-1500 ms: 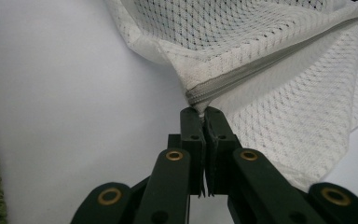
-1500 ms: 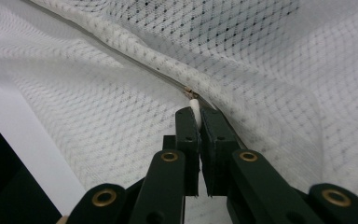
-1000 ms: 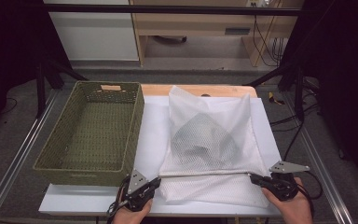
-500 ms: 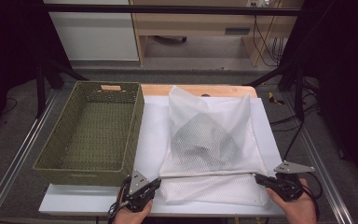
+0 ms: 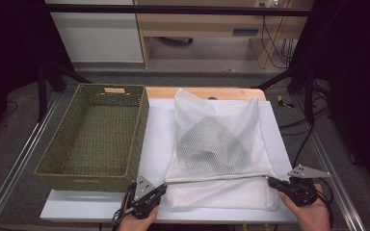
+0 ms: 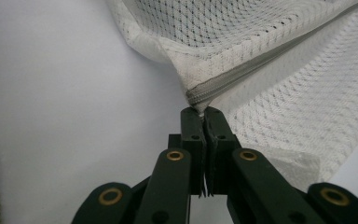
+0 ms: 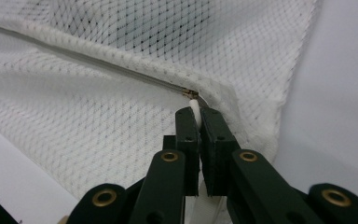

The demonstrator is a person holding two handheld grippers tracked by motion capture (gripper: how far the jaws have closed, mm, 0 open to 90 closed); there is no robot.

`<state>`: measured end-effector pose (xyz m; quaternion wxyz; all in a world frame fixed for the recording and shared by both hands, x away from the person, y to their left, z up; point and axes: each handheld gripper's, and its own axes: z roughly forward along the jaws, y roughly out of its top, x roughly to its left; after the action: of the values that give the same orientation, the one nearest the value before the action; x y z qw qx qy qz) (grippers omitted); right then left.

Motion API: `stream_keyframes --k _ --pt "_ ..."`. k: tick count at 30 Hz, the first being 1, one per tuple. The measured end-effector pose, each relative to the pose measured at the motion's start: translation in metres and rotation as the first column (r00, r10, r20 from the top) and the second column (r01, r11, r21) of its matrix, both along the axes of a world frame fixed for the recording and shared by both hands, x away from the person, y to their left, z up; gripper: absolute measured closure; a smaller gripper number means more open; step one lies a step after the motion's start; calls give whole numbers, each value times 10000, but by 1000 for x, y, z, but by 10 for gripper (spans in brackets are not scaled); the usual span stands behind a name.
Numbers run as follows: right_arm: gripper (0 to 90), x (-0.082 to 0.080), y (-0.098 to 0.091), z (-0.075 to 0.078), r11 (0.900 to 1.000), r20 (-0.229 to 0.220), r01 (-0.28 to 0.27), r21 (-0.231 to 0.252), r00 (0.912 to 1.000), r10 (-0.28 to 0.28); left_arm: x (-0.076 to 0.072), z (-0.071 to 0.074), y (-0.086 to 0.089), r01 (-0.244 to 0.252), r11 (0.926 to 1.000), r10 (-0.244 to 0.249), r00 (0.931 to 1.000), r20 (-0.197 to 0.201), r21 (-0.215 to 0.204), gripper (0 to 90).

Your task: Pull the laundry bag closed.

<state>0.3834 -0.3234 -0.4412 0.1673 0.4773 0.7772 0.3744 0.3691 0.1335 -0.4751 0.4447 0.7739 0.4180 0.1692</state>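
Since a second ago the right gripper [image 5: 270,181] has slid a little toward 3 o'clock along the near edge of the desk [image 5: 159,139], and the zip [image 5: 217,178] of the mesh bag [image 5: 217,139] now runs taut and straight between the two hands; the left gripper [image 5: 163,186] has kept its place.

The mesh bag lies flat at the middle of the white-covered desk, its closed end toward 12 o'clock and its zipped mouth toward 6 o'clock, with a grey bundle showing through the mesh. At 9 o'clock of the bag stands a green woven basket [image 5: 96,139], just beside it but apart.

In the left gripper view the jaws are closed on the end of the zip [image 6: 214,86], at the bag's corner. In the right gripper view the jaws are closed on the white pull tab [image 7: 194,108] at the zip's other end, near the side seam of the bag [image 7: 121,121].
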Motion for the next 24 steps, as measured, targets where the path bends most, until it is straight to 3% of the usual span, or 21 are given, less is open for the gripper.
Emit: stream_keyframes --k 3,12,24 --pt "868 3 -2 -1 9999 84 112 52 9999 -113 1 -1 0 -77 9999 76 10000 -52 -114 882" --pt "867 1 -2 -4 9998 -206 139 123 9997 -137 4 0 1 -174 9998 174 9998 7 -24 882" --pt "868 -3 -4 -5 9999 -206 160 39 9997 -160 4 -3 1 -228 9993 229 9997 -39 308 885"
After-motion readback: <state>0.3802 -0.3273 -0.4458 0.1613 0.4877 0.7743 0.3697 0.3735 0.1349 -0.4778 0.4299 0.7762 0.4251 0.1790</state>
